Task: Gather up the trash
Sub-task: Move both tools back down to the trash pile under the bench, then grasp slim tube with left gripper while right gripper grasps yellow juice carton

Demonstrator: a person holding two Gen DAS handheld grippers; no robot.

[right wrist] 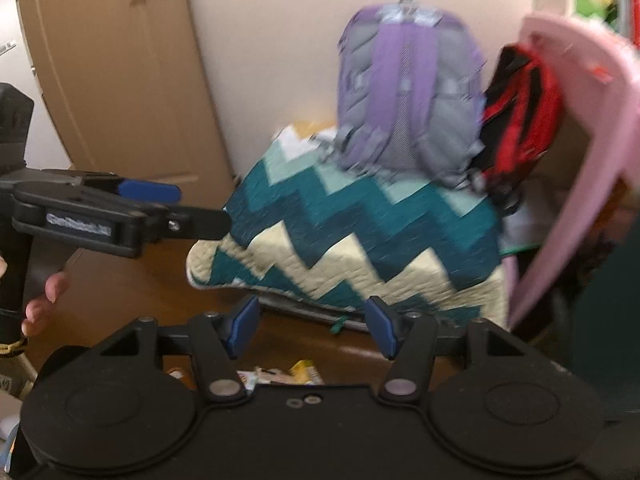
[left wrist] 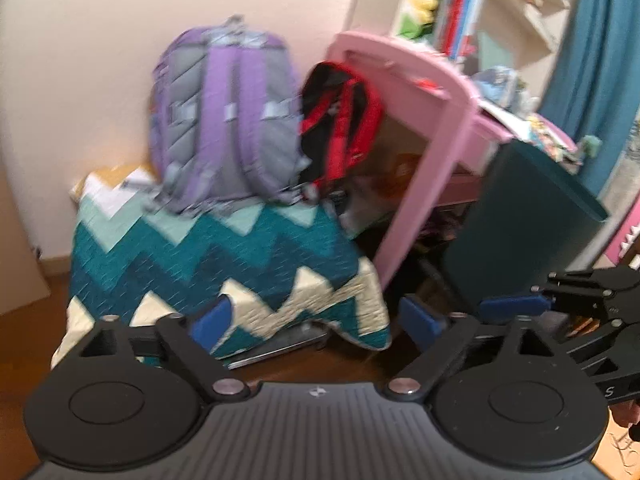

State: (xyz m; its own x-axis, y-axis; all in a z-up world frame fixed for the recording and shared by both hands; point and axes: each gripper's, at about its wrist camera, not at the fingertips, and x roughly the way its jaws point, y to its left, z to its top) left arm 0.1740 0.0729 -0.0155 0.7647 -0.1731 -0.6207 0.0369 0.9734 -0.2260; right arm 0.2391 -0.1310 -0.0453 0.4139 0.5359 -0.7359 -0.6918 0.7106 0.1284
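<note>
Teal, pale-blue and cream zigzag quilt (left wrist: 224, 264) covers a low mound on the brown wood floor (right wrist: 132, 284); all positions are given from it. On its top stand a purple-and-grey backpack (left wrist: 226, 120) and, just right of that, a red-and-black bag (left wrist: 340, 120). Right of the quilt: a pink table (left wrist: 432, 128) and a dark teal bin (left wrist: 528, 224). Left of it: a tan door (right wrist: 120, 80).

Left gripper (left wrist: 316, 320): blue pads spread, nothing between them, facing the quilt's lower edge. Right gripper (right wrist: 312, 328): pads likewise spread and empty. Trash (right wrist: 280, 376), blurred wrappers, lies on the floor in front of the quilt, directly below the right gripper.
</note>
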